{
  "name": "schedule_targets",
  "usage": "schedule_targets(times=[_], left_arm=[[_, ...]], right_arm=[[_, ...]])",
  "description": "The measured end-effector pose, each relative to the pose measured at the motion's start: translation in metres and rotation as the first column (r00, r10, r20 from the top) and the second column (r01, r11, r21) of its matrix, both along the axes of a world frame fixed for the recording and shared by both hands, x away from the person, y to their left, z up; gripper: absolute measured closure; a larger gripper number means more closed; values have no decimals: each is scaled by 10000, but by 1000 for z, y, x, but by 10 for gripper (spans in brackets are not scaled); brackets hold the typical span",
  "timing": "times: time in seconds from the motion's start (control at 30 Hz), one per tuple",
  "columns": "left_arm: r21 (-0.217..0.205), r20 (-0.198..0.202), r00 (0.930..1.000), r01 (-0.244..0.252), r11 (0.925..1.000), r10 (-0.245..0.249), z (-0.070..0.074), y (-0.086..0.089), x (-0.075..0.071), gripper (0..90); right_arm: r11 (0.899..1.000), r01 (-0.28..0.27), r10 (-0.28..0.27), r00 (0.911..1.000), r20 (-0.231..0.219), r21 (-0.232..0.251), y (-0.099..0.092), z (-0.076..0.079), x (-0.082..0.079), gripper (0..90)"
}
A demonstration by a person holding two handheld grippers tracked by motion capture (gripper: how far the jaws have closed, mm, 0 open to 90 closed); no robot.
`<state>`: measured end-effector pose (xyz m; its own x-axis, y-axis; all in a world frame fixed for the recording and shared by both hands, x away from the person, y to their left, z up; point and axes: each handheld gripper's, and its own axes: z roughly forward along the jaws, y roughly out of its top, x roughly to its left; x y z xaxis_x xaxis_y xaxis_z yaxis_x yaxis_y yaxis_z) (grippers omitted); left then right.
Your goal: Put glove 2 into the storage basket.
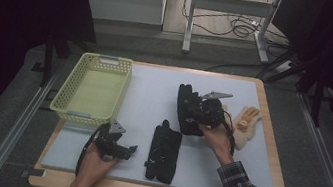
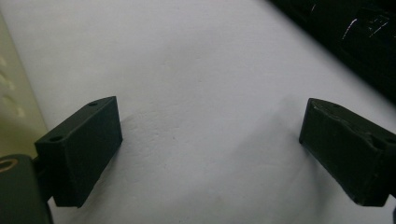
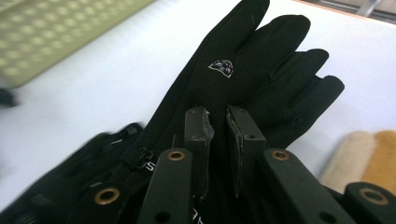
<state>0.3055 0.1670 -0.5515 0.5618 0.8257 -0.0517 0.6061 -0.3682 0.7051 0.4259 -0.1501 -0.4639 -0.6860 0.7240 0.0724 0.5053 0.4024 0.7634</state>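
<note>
Right gripper point(image 3: 217, 121) clamped on black glove point(image 3: 233, 70); left gripper point(image 2: 210, 154) apart, idle on mat point(image 2: 196, 70). Lift glove clear, keep pinch firm, carry to basket point(image 1: 71, 104).

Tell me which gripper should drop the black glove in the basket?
Right. The right gripper is already pinching the black glove; the left gripper rests open nearer the yellow basket.

- From high above the near edge, we look forward and down on the whole worktop point(image 1: 154, 91).
- Each gripper camera looks along its jaws, very near.
- The black glove point(image 3: 243, 70) appears in two views.
</note>
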Motion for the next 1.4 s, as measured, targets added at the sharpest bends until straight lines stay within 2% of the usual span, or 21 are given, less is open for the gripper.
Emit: schedule_targets(times=[0.2, 0.33, 0.37, 0.4, 0.47, 0.53, 0.57, 0.63, 0.7, 0.8, 0.87, 0.9, 0.93, 1.0, 1.03, 1.1, 1.17, 1.23, 1.3, 1.33, 1.4], left_arm=[[0, 14, 10000, 3, 10000, -3, 0, 0, 0, 59], [-43, 17, 10000, -36, 10000, 36, 0, 0, 0, 59], [-43, 17, 10000, -36, 10000, 36, 0, 0, 0, 59], [-30, 31, 10000, -27, 10000, 27, 0, 0, 0, 59], [-29, 34, 10000, -23, 10000, 24, 0, 0, 0, 59], [-45, 14, 10000, -45, 10000, 45, 0, 0, 0, 59], [-39, 14, 10000, -58, 10000, 58, 0, 0, 0, 59], [-42, 12, 10000, -56, 10000, 56, 0, 0, 0, 59], [-26, 21, 10000, -40, 10000, 40, 0, 0, 0, 59], [-40, 11, 10000, -40, 10000, 40, 0, 0, 0, 59], [-58, 16, 10000, -63, 10000, 63, 0, -1, 0, 59], [-36, 15, 10000, -49, 10000, 49, 0, 0, 0, 59], [-40, 16, 10000, -50, 10000, 50, 0, 0, 0, 59], [-46, 16, 10000, -54, 10000, 54, 0, 0, 0, 59], [-42, 20, 10000, -37, 10000, 37, 0, 0, 0, 59], [-35, 24, 10000, -34, 10000, 35, 0, 0, 0, 59], [-25, 23, 10000, -33, 10000, 33, 0, 0, 0, 59], [-31, 21, 10000, -34, 10000, 34, 0, 0, 0, 59], [-36, 21, 10000, -39, 10000, 39, 0, 0, 0, 59], [-36, 21, 10000, -37, 10000, 37, 0, 0, 0, 59], [-45, 16, 10000, -60, 10000, 60, 0, -1, 0, 59]], right_arm=[[9967, -791, 790, 9969, 31, 196, 13, 9, -47, 779], [9904, -1371, 1372, 9905, -55, 174, 24, 6, -79, 778], [9904, -1371, 1372, 9905, -55, 174, 24, 6, -79, 778], [9872, -1584, 1586, 9873, -106, 210, 28, 1, -90, 777], [9839, -1764, 1771, 9838, -261, 288, 32, -5, -97, 771], [9774, -2108, 2113, 9760, -526, 167, 39, -18, -102, 736], [9738, -2274, 2270, 9727, -489, -28, 40, -21, -103, 714], [9703, -2377, 2372, 9713, -161, -442, 41, -22, -101, 632], [9648, -2571, 2573, 9663, -31, -554, 38, -19, -95, 624], [9410, -3230, 3261, 9452, 154, -1007, 37, -18, -87, 616], [9202, -3763, 3779, 9258, -66, -1077, 40, -22, -83, 579], [9127, -3921, 3936, 9192, -102, -1154, 42, -24, -82, 559], [8992, -4154, 4176, 9085, -140, -1373, 46, -28, -80, 534], [8775, -4469, 4497, 8928, -253, -1740, 54, -36, -77, 524], [8675, -4614, 4627, 8856, -391, -1858, 58, -40, -75, 530], [8554, -4749, 4721, 8791, -660, -2069, 63, -46, -73, 646], [8589, -4768, 4702, 8788, -812, -1870, 65, -49, -72, 780], [8619, -4671, 4616, 8838, -757, -1975, 67, -48, -75, 830], [8776, -4350, 4300, 9001, -704, -2014, 68, -46, -80, 848], [8921, -4111, 4062, 9114, -657, -1878, 67, -43, -82, 852], [9215, -3695, 3654, 9292, -551, -1200, 63, -36, -84, 878]])
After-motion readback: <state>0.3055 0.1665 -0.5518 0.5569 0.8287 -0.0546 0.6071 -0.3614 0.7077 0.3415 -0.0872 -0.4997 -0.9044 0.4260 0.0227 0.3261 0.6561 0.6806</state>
